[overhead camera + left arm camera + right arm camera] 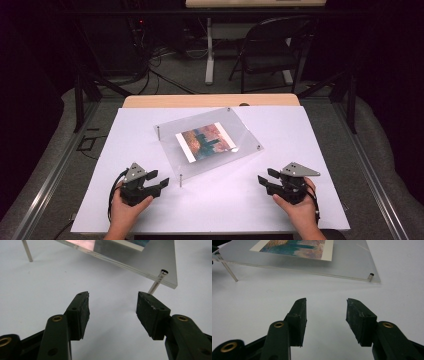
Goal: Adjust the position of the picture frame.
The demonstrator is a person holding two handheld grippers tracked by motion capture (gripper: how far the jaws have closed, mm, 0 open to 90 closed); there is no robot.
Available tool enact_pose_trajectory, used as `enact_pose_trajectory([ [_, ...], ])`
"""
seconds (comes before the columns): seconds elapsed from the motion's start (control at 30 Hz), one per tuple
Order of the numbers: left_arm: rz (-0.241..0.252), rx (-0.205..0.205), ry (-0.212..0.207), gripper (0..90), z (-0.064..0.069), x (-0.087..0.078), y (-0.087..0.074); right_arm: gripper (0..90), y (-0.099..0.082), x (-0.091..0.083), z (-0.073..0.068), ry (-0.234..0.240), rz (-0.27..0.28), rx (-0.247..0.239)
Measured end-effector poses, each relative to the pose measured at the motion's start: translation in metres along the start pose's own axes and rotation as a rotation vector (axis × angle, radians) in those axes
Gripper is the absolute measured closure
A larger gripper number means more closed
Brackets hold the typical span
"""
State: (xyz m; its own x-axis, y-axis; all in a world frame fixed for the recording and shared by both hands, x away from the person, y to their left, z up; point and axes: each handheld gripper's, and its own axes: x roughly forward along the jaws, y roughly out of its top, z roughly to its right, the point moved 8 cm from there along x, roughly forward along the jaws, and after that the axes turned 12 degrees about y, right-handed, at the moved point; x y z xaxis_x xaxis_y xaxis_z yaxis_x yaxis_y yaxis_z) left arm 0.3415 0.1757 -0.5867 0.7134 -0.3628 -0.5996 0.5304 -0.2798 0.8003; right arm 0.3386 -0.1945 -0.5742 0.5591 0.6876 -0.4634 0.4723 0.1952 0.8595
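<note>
Two black grippers, left gripper [159,184] and right gripper [265,181], sit part-open and empty on the smooth white table [210,205], bare surface between the jaws, and just ahead stands the clear acrylic frame [240,127] on thin metal pins, flat print [206,141] inside.

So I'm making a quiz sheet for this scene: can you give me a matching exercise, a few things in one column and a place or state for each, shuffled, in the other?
Things:
1. clear frame
2. colourful print
3. left gripper
4. folding chair

Places or states:
A. on the floor beyond the table
B. jaws open, nothing between them
C. raised on thin metal legs, tilted
D. sandwiched inside the clear panel

Pairs: 1-C, 2-D, 3-B, 4-A
</note>
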Motion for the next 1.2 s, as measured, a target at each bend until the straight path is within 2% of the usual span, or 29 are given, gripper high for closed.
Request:
enact_pose_trajectory([
  [0.13,0.007,0.028,0.008,42.5,0.004,0.002,0.001,50.6,0.001,0.001,-0.001,0.006,0.011,-0.012],
  [0.23,0.000,0.025,0.007,46.4,0.004,0.001,0.001,53.5,0.000,0.000,0.000,0.003,0.007,-0.006],
  [0.43,0.022,-0.020,-0.023,55.9,0.004,-0.004,0.004,59.0,-0.002,0.001,0.001,0.003,-0.015,-0.012],
  [0.53,0.026,-0.009,-0.030,58.6,0.006,-0.005,0.004,61.5,-0.002,-0.001,-0.001,0.006,-0.018,-0.025],
  [0.7,0.015,0.042,-0.035,63.0,0.013,-0.005,0.003,63.1,-0.002,-0.001,-0.002,0.012,-0.027,-0.036],
  [0.77,0.015,0.045,-0.046,64.2,0.015,-0.005,0.003,63.1,-0.003,-0.001,-0.001,0.012,-0.031,-0.036],
  [0.8,0.006,0.056,-0.070,64.8,0.020,-0.005,0.002,62.9,-0.003,0.000,-0.001,0.016,-0.034,-0.033],
  [0.87,-0.002,0.068,-0.083,66.1,0.024,-0.004,0.002,63.1,-0.003,-0.001,-0.001,0.021,-0.032,-0.028],
  [0.93,-0.015,0.079,-0.088,67.1,0.027,-0.002,0.001,64.0,-0.003,-0.001,-0.002,0.030,-0.028,-0.020],
  [1.03,-0.027,0.068,-0.103,68.9,0.032,0.001,0.001,65.2,-0.002,-0.001,-0.003,0.036,-0.023,-0.014],
  [1.2,-0.050,0.094,-0.101,72.3,0.038,0.009,0.002,66.2,-0.002,-0.002,-0.002,0.044,-0.009,0.001],
])
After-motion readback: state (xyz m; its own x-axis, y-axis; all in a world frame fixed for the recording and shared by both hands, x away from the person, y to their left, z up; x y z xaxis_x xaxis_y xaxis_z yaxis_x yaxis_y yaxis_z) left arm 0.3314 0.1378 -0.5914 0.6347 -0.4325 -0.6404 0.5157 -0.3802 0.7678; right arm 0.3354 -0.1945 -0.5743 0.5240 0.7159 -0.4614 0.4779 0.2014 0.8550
